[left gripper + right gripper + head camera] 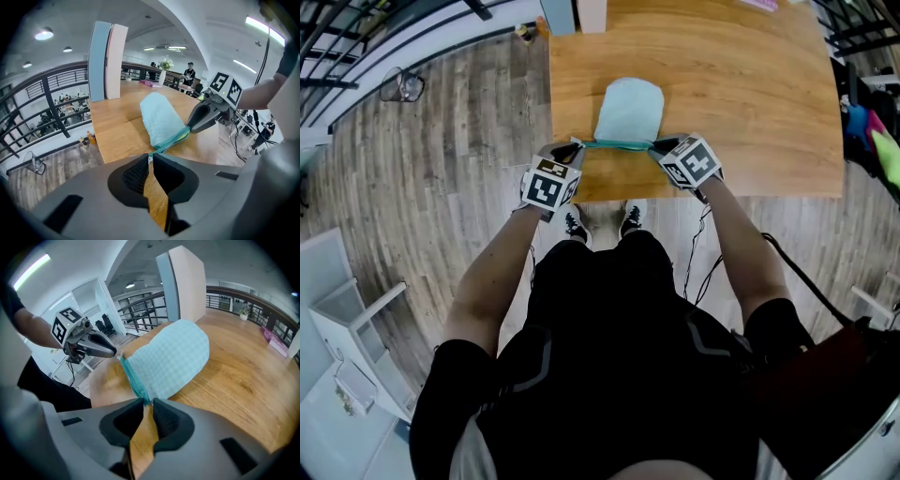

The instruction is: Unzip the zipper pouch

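Pinching 1 zipper pouch (629, 111) | left gripper (150, 157) closed on 1 end | right gripper (149, 401) closed on other | 1 table (750, 94)

My pouch (630, 111) is pale blue-green with tiny checks. Its zipper (619, 144) is darker teal. The worktop (750, 94) is streaky brown wood. My left gripper (150, 158) and right gripper (147, 401) are grey with black pads (136, 176) and black-and-white squared cubes (549, 184).

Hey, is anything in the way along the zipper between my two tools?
Nothing visible. The left tool and right tool each pinch one end of the teal zipper, which runs bare between them along the pouch's near edge.
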`<state>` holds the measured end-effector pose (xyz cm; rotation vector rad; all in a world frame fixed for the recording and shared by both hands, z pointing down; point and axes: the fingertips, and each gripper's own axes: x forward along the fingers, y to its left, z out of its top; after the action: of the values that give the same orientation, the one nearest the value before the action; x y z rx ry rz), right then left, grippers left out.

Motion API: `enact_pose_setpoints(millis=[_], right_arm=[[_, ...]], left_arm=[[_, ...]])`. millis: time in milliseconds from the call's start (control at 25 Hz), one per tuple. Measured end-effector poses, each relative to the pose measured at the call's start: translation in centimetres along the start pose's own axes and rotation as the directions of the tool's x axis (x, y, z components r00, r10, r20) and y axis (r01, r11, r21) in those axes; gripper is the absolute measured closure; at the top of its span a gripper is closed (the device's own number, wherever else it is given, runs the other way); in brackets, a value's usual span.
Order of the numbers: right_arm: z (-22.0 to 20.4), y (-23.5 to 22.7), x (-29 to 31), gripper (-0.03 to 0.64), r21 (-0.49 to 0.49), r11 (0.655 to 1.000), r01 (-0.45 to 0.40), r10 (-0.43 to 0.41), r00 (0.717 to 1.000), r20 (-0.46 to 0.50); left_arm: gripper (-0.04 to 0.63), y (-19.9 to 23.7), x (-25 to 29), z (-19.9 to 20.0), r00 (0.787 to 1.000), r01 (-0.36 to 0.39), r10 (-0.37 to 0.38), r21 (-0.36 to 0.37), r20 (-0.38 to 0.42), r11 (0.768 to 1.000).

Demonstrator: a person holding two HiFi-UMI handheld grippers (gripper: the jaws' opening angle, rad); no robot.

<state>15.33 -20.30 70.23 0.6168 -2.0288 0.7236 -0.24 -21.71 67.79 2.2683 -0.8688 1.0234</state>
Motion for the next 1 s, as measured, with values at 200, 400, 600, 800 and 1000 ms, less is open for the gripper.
enact_pose_setpoints(millis=[200,400,600,800,1000], right_arm=[[1.0,0.9,-1.6,0.529,-0.008,1.000,0.020,-0.020,0.999,0.034],[2.9,1.7,-4.6,0.523,-0.031,0.998,0.045,-0.042,0.994,0.097],[5.8,2.9,-9.0,0.526,-0.030,0.996,0.084,-0.076,0.975,0.208],[9.5,4.2,-14.6,0.532,-0.021,0.991,0.134,-0.118,0.932,0.342],[13.2,6.4,-20.7,0.532,-0.037,0.987,0.155,-0.116,0.859,0.498]], left_arm=[[0.545,0.2,-1.9,1.5,0.997,0.011,-0.012,0.016,0.070,1.000],[0.483,1.1,-4.6,4.2,0.988,0.010,-0.013,0.025,0.157,1.000],[0.483,1.1,-9.9,8.9,0.942,0.018,-0.017,0.002,0.335,1.000],[0.483,1.0,-15.8,13.9,0.874,-0.015,0.009,0.007,0.486,1.000],[0.483,0.3,-21.2,17.9,0.811,-0.062,0.003,0.080,0.585,0.995]])
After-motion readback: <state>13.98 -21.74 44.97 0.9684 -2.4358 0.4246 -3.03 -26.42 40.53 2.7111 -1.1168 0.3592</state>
